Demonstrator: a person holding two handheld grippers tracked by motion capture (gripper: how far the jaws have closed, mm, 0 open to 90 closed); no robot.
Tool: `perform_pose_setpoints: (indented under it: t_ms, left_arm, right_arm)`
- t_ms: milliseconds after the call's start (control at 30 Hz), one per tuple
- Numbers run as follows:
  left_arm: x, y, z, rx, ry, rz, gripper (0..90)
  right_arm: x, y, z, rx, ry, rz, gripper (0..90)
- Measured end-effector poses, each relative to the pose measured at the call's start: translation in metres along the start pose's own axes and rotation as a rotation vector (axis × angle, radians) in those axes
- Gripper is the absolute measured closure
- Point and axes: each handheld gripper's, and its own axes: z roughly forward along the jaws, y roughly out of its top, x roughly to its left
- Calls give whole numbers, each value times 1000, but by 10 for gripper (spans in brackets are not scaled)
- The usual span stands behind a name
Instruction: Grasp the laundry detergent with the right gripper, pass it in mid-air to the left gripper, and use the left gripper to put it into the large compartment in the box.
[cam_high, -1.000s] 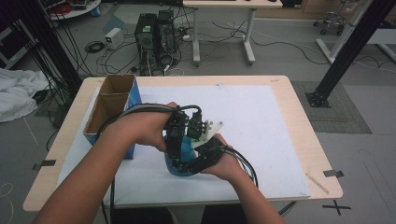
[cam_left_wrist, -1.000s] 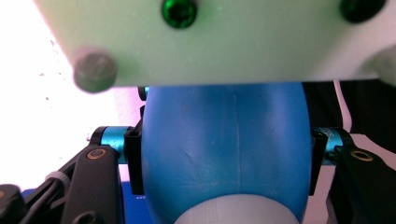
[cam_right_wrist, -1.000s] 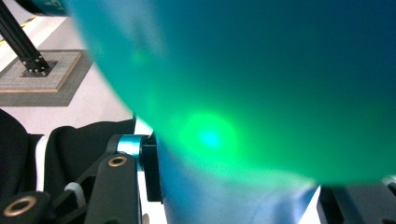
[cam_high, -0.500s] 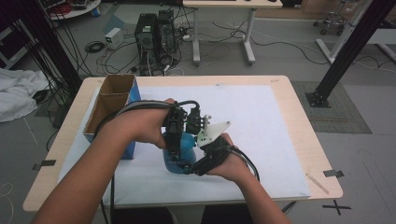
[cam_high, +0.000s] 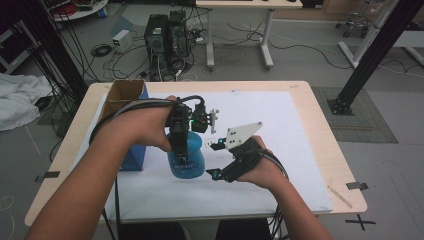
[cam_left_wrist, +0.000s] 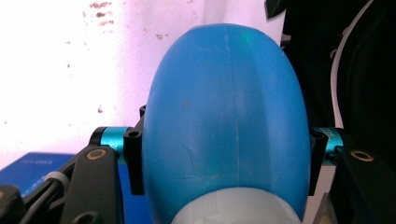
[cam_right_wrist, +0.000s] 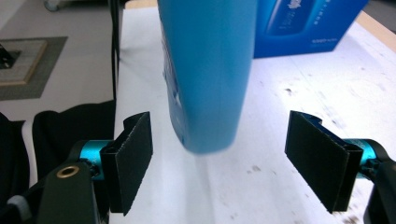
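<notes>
A blue bottle (cam_high: 186, 156) hangs upright just above the white sheet (cam_high: 270, 125). My left gripper (cam_high: 183, 134) comes down from above and is shut on its upper body, near the pale cap; in the left gripper view both pads press the bottle's (cam_left_wrist: 224, 116) sides around the left gripper (cam_left_wrist: 224, 161). My right gripper (cam_high: 214, 160) lies level to the bottle's right. Its jaws have just been opening. In the right gripper view the bottle's (cam_right_wrist: 205, 70) base floats ahead of the right gripper (cam_right_wrist: 224, 163), and neither of the pads (cam_right_wrist: 133, 158) touches it.
A blue carton (cam_high: 131, 150) with an open brown top stands at the table's left, close behind the bottle, and the same carton (cam_right_wrist: 303, 23) rises beyond it in the right gripper view. A thin wooden stick (cam_high: 339, 196) lies near the front right corner. Cables trail from both grippers.
The right gripper has let go of the bottle's lower part, opened and drawn back to the right. The left gripper keeps its hold and has lifted the bottle slightly.
</notes>
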Motion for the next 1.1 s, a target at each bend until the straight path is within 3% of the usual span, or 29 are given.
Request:
perform_pose_setpoints:
  t_ms: [233,367,433,467,500,567,733,767,833,867,900,1067,1100]
  left_arm:
    - [6,-9,-13,-4,0,-52,386]
    - [11,-18,-25,-10,10,-103,386]
    - [16,-24,-34,-9,6,-148,386]
    - [16,-24,-34,-9,6,-148,386]
    - [19,-29,-42,-10,10,-179,386]
    - [19,-29,-42,-10,10,-179,386]
    - [26,-46,-64,-29,16,-258,386]
    - [26,-46,-64,-29,16,-258,386]
    - [31,-54,-74,-31,11,-309,386]
    - [31,-54,-74,-31,11,-309,386]
    - [34,-60,-81,-24,19,-347,386]
    - [43,-72,-96,-25,28,-405,386]
    - [48,-80,-104,-44,24,-437,386]
  right_arm:
    - [-7,7,-21,38,-40,-12,218]
    - [-9,11,-30,54,-59,-19,218]
    - [-11,13,-36,79,-69,-28,215]
    - [-12,13,-38,90,-76,-35,186]
    - [-13,13,-39,101,-82,-29,166]
    - [-14,13,-41,114,-93,-22,166]
    - [-17,14,-51,145,-109,-29,165]
    - [-17,14,-51,145,-109,-29,165]
    - [-18,13,-54,162,-120,-29,135]
    - [-18,13,-54,162,-120,-29,135]
    - [-20,12,-55,173,-122,-28,134]
    - [-20,11,-54,181,-120,-25,133]
    - [-20,11,-53,182,-118,-25,132]
